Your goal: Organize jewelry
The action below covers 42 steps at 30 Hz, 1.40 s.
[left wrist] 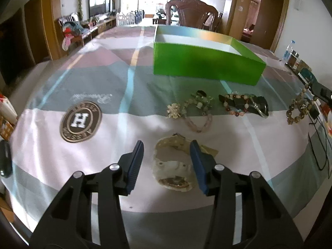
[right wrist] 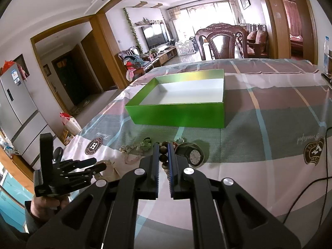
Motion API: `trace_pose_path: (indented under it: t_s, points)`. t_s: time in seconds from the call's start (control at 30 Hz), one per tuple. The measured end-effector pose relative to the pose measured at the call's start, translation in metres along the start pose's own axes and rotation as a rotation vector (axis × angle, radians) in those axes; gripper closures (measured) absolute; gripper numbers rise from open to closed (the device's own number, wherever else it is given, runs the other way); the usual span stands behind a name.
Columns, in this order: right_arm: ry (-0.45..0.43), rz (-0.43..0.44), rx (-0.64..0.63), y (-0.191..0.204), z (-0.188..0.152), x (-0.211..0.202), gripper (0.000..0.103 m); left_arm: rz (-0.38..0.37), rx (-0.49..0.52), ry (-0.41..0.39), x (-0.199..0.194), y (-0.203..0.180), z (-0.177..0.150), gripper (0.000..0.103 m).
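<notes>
My left gripper (left wrist: pixel 167 143) stands open just above the tablecloth, its blue pads either side of a cream strap watch with a gold face (left wrist: pixel 172 166). The right pad overlaps the strap and the left pad is clear of it. My right gripper (right wrist: pixel 163 145) is shut on a brown bead bracelet (right wrist: pixel 164 158), which hangs at the right in the left wrist view (left wrist: pixel 296 112). On the cloth lie a gold flower piece (left wrist: pixel 176 110), a pink bracelet (left wrist: pixel 199 124), green beads (left wrist: pixel 199 100) and a red-brown bracelet (left wrist: pixel 238 105). The empty green box (left wrist: pixel 207 66) sits behind them.
A black-strapped watch with a white dial (right wrist: pixel 194 155) lies beside the right fingers. Black cables (left wrist: pixel 319 149) trail at the table's right side, near bottles and jars (left wrist: pixel 290 56). A carved wooden chair (left wrist: pixel 193 12) stands beyond the box. A hand (right wrist: pixel 43 205) holds the left gripper (right wrist: pixel 100 165).
</notes>
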State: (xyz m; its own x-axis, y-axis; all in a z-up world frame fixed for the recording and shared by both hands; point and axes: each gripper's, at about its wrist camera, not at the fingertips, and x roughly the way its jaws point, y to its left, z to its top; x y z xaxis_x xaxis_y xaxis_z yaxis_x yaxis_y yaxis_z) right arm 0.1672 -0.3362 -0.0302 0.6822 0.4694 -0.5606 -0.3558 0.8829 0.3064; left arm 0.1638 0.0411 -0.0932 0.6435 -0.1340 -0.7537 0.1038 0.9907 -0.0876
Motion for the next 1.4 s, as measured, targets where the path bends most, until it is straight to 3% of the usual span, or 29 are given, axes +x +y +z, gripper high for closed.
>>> trace_pose_path:
  t_s: [0.07,0.3,0.4,0.47,0.57,0.73,0.83,1.13,1.4]
  points:
    - [0.001,0.001,-0.002,0.001,-0.001,0.0,0.095,0.001,-0.001,0.01,0.002,-0.003,0.0,0.062]
    - [0.002,0.002,-0.003,0.001,-0.001,0.0,0.095,-0.014,-0.049,0.03,-0.001,0.0,0.0,0.065]
    - [0.001,0.003,-0.002,0.001,-0.001,0.0,0.095,0.002,-0.024,0.016,-0.009,-0.003,-0.002,0.066]
    - [0.002,0.004,-0.004,0.001,-0.002,0.0,0.095,0.018,-0.001,0.017,-0.014,-0.007,-0.004,0.05]
    - [0.004,0.009,-0.003,0.001,-0.003,0.0,0.095,0.015,-0.018,0.027,-0.013,-0.006,-0.006,0.044]
    - [0.006,0.008,-0.001,0.0,-0.004,0.0,0.095,-0.025,-0.058,0.073,-0.002,-0.004,-0.009,0.059]
    - [0.008,0.006,0.002,-0.001,-0.005,0.0,0.095,-0.009,-0.062,0.055,-0.005,-0.006,-0.009,0.067]
    - [0.01,0.011,0.007,-0.002,-0.006,0.002,0.095,-0.01,-0.065,-0.028,-0.023,-0.003,-0.004,0.068]
    - [-0.026,0.003,-0.012,0.001,0.009,-0.005,0.095,-0.021,-0.052,-0.111,-0.045,-0.008,0.024,0.068]
